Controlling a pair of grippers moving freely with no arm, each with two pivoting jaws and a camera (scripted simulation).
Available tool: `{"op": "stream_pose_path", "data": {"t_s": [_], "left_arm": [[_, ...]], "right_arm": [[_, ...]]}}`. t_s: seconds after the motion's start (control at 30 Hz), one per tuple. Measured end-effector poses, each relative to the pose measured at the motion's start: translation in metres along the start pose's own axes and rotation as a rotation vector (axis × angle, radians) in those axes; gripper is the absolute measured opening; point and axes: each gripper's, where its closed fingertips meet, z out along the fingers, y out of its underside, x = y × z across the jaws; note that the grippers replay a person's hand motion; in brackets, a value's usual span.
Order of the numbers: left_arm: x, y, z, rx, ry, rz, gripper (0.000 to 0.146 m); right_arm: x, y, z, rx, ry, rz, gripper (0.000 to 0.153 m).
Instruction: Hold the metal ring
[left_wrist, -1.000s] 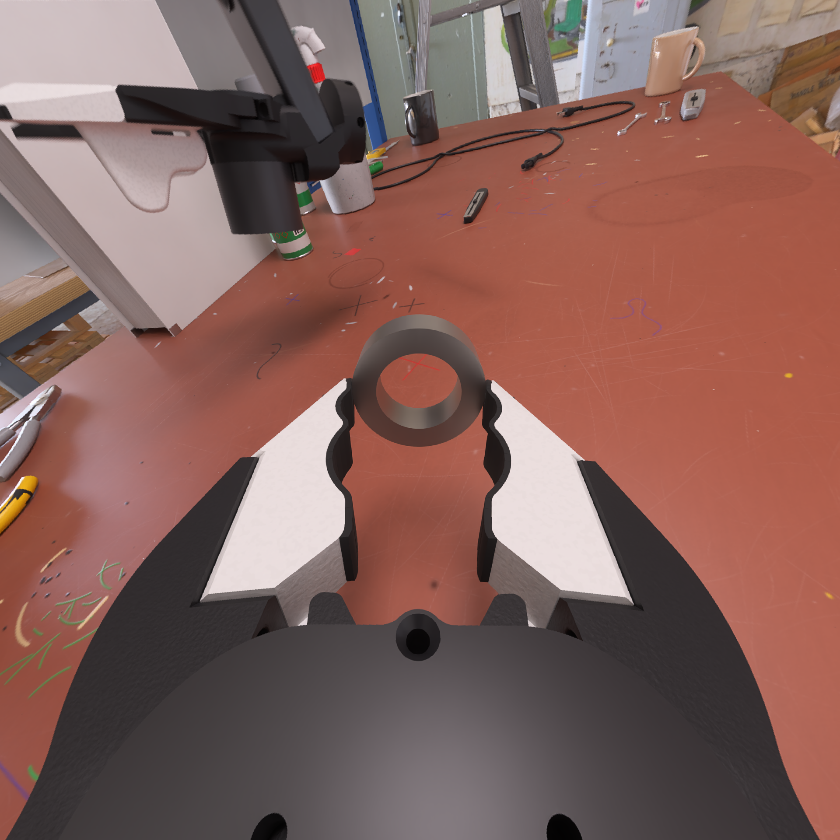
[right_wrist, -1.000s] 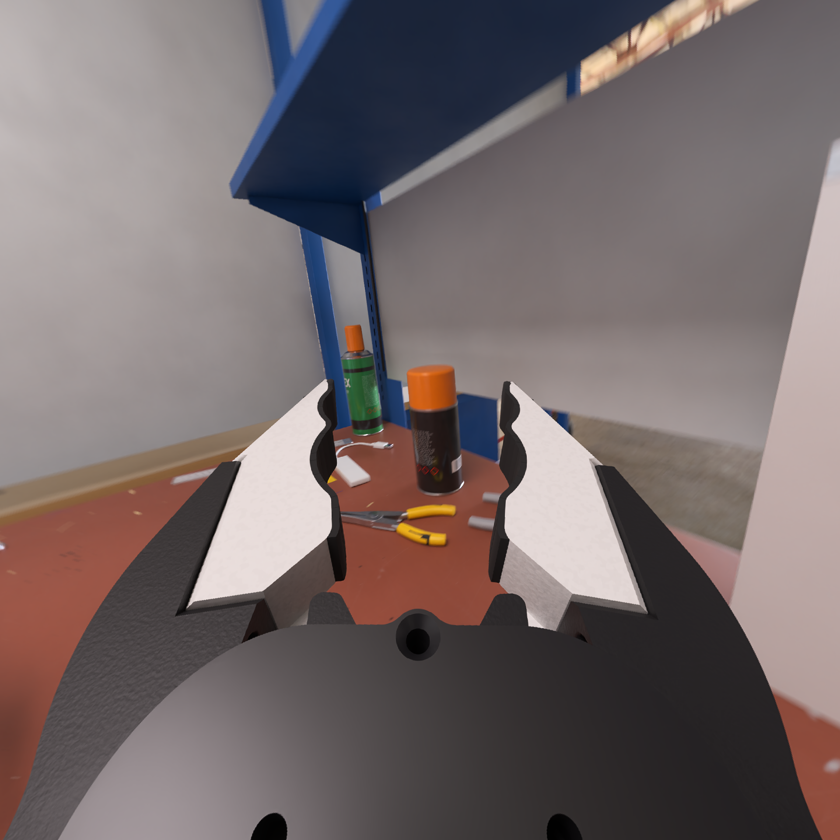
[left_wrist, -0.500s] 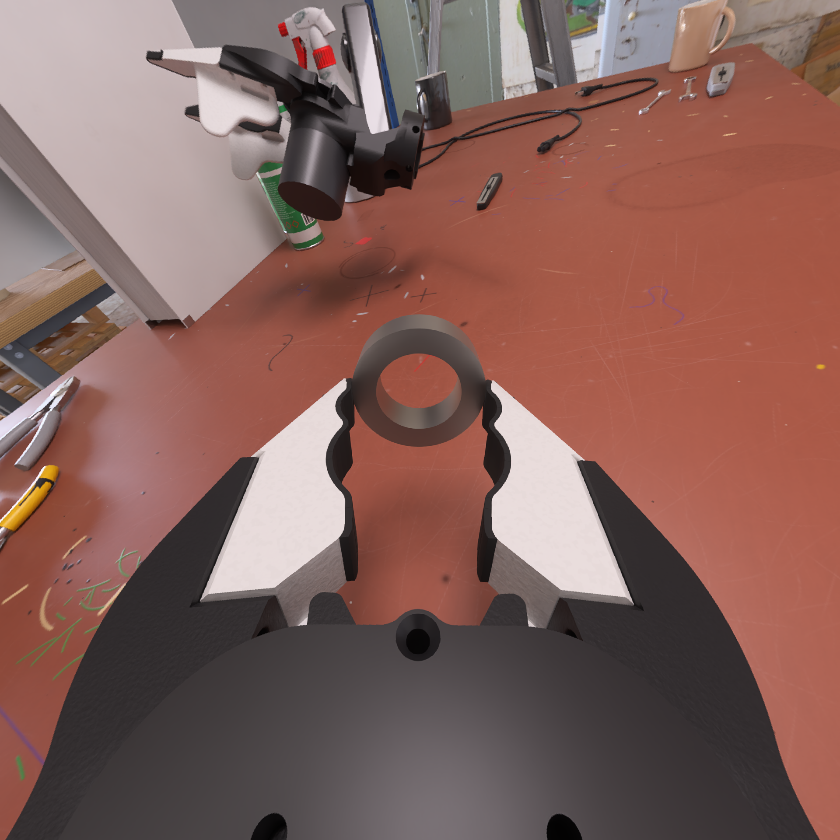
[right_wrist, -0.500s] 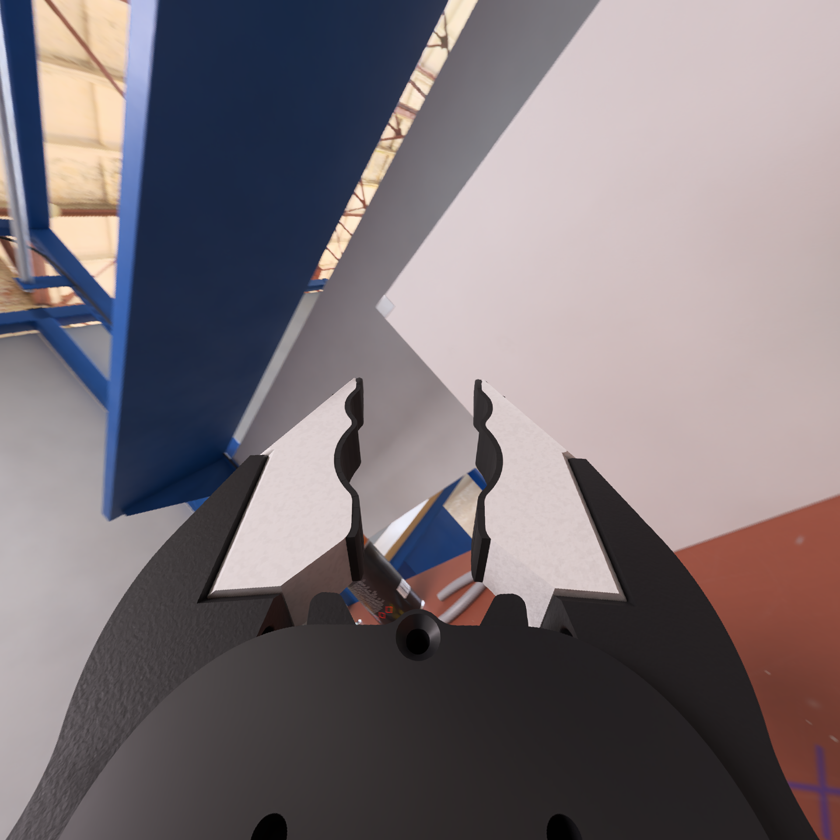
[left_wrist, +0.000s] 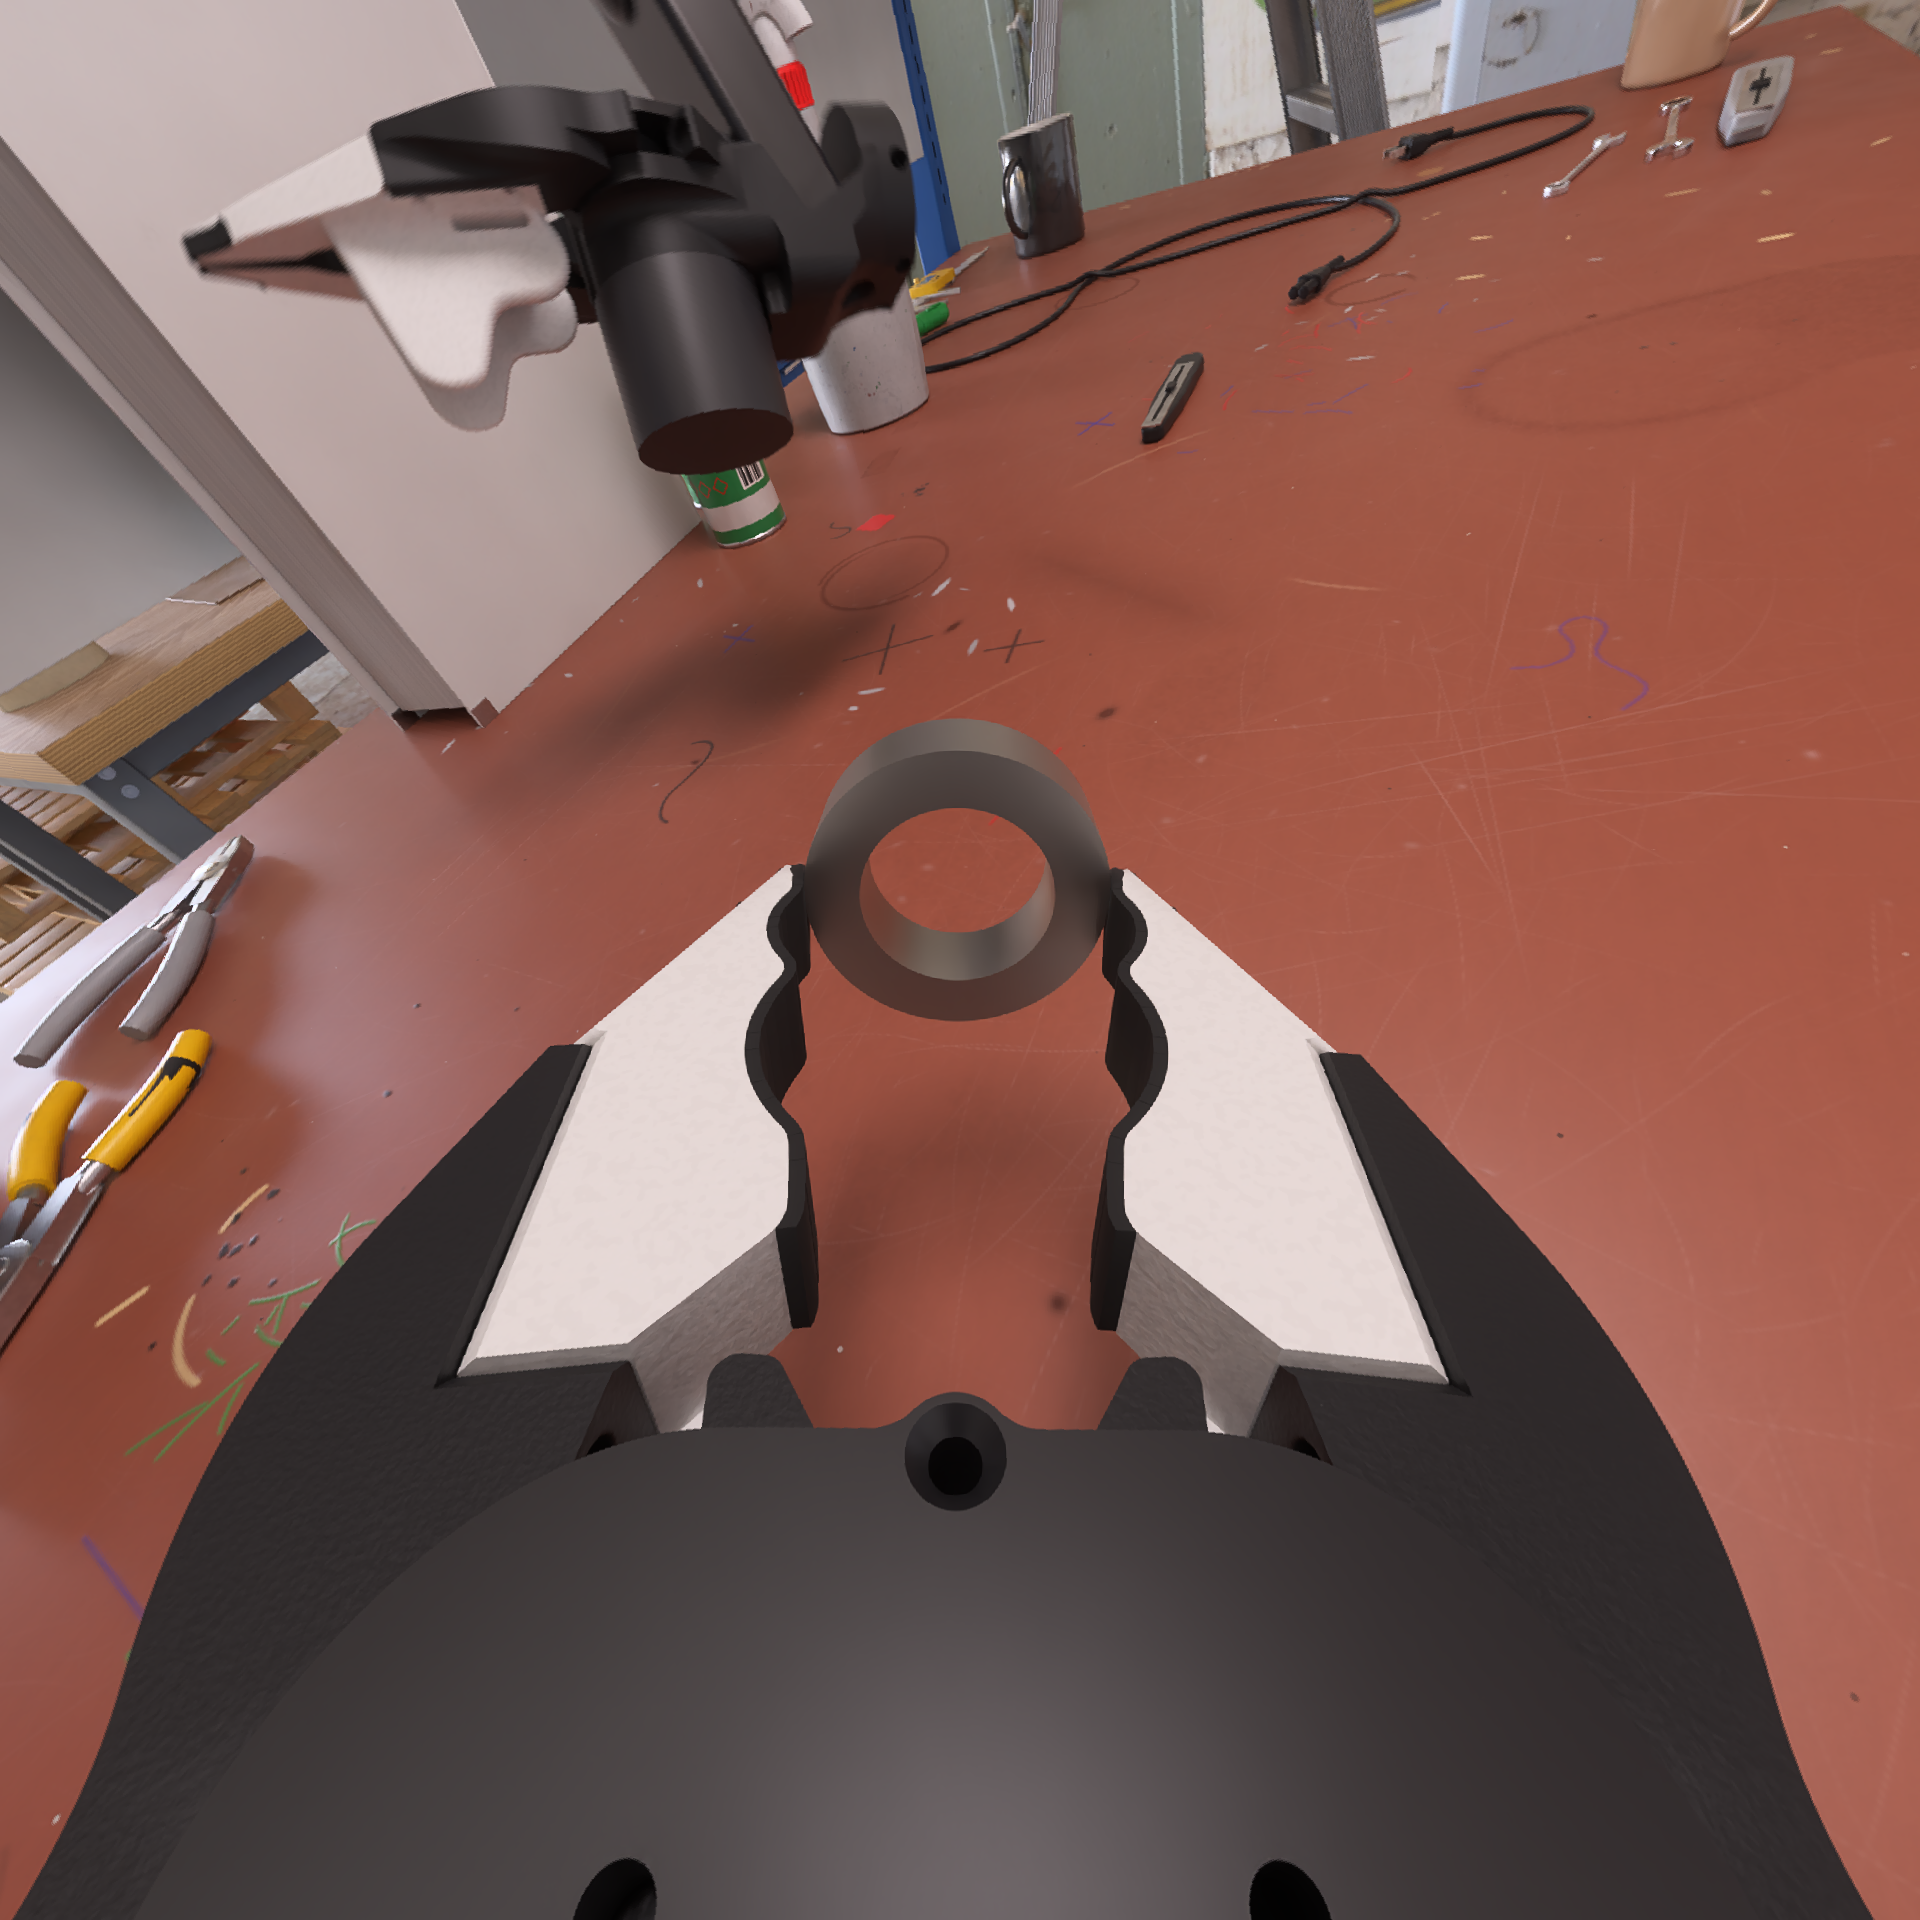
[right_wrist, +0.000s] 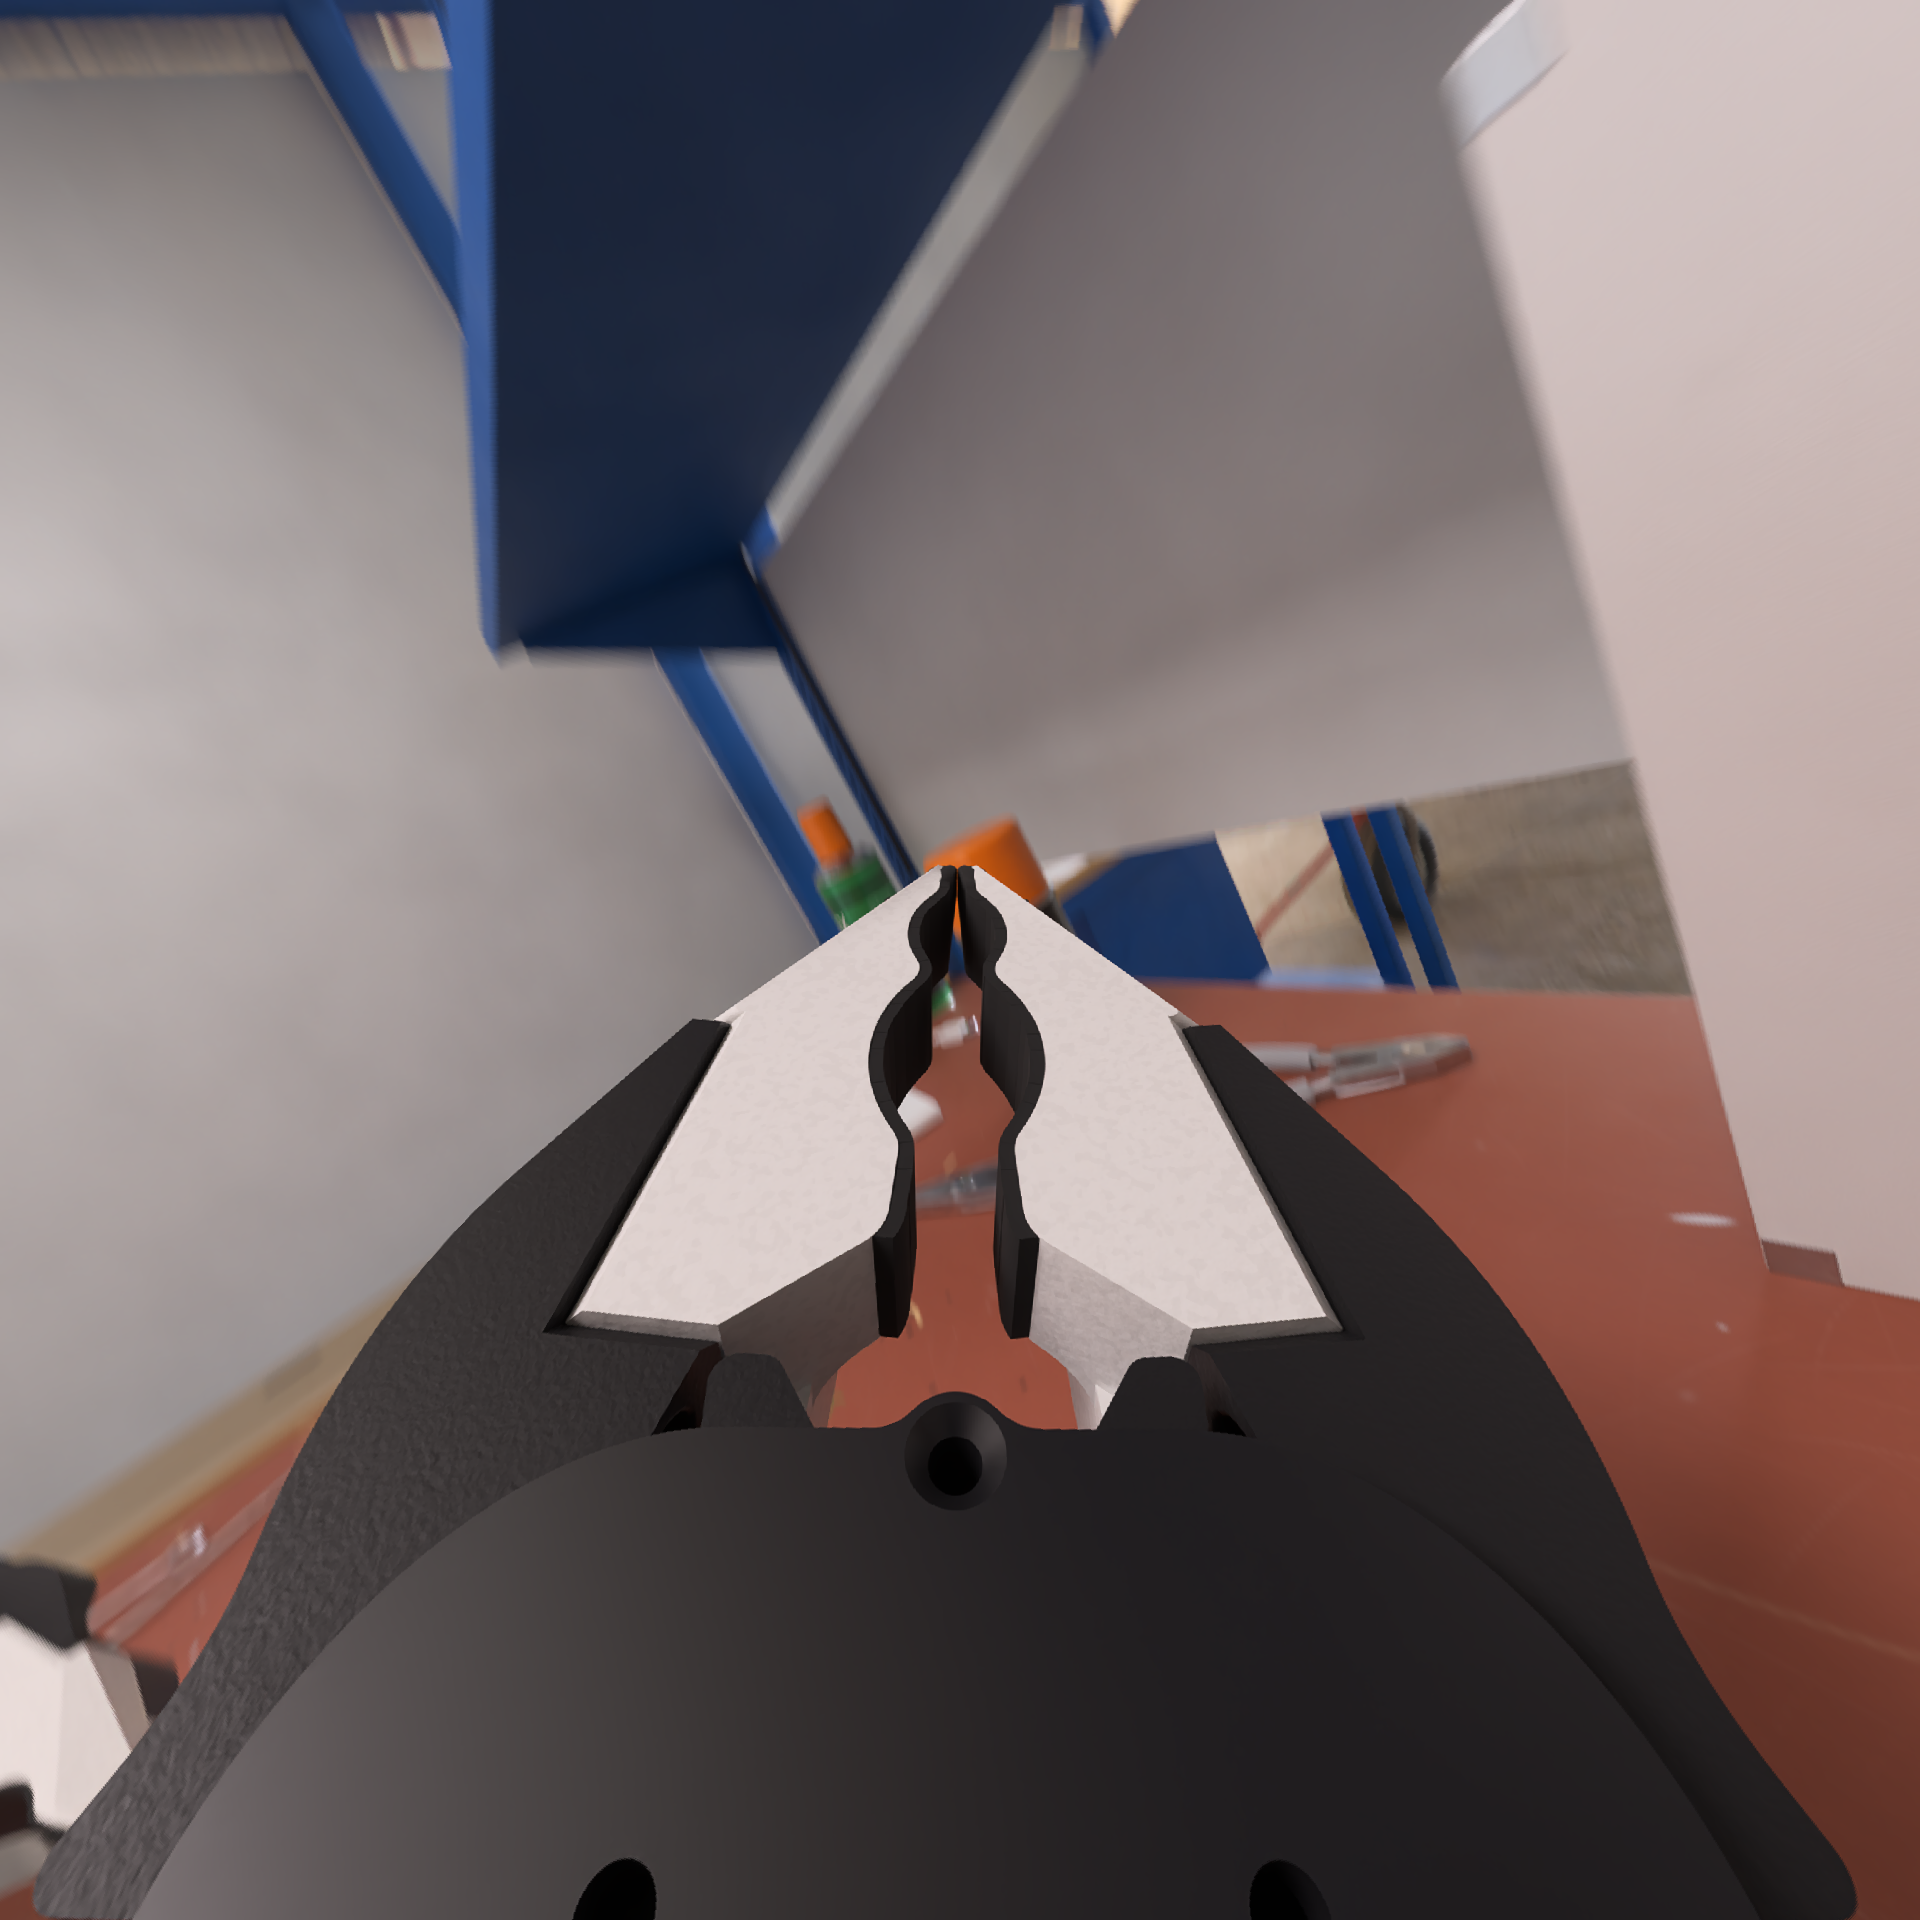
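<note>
A thick dark metal ring (left_wrist: 894, 821) is clamped upright between the fingertips of my left gripper (left_wrist: 954, 904), above the red-brown table (left_wrist: 1455, 831). I look through its hole at the table. My right gripper (right_wrist: 956, 883) is shut and empty, its tips touching, tilted and facing a blue shelf frame and white panels. It also shows in the left wrist view (left_wrist: 623, 239), in the air at the upper left, above and beyond the ring and apart from it. A corner of the left gripper shows at the bottom left of the right wrist view (right_wrist: 52, 1704).
A white panel (left_wrist: 260, 343) stands at the left. Beyond are a green-and-white can (left_wrist: 732, 504), a white cup (left_wrist: 868, 364), a dark mug (left_wrist: 1039, 182), a black cable (left_wrist: 1247, 239) and a black knife (left_wrist: 1172, 397). Pliers (left_wrist: 135, 966) and yellow-handled tools (left_wrist: 114, 1132) lie at the left edge. Orange-capped spray cans (right_wrist: 987, 847) stand by the blue frame.
My right gripper has closed from open to shut and has swung and rolled in the air. My left gripper keeps its hold on the ring and has shifted only slightly.
</note>
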Motion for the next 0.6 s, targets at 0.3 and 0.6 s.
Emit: {"op": "stream_pose_path", "data": {"t_s": [0.3,0.6], "left_arm": [[-0.002,0.000,0.000,0.005,-0.003,-0.014,0.057],[-0.051,-0.032,-0.009,0.091,-0.103,-0.136,0.057]], "right_arm": [[-0.027,0.072,0.032,-0.371,-0.021,-0.245,0.055],[-0.055,0.020,0.018,-0.099,-0.112,-0.391,0.044]]}}
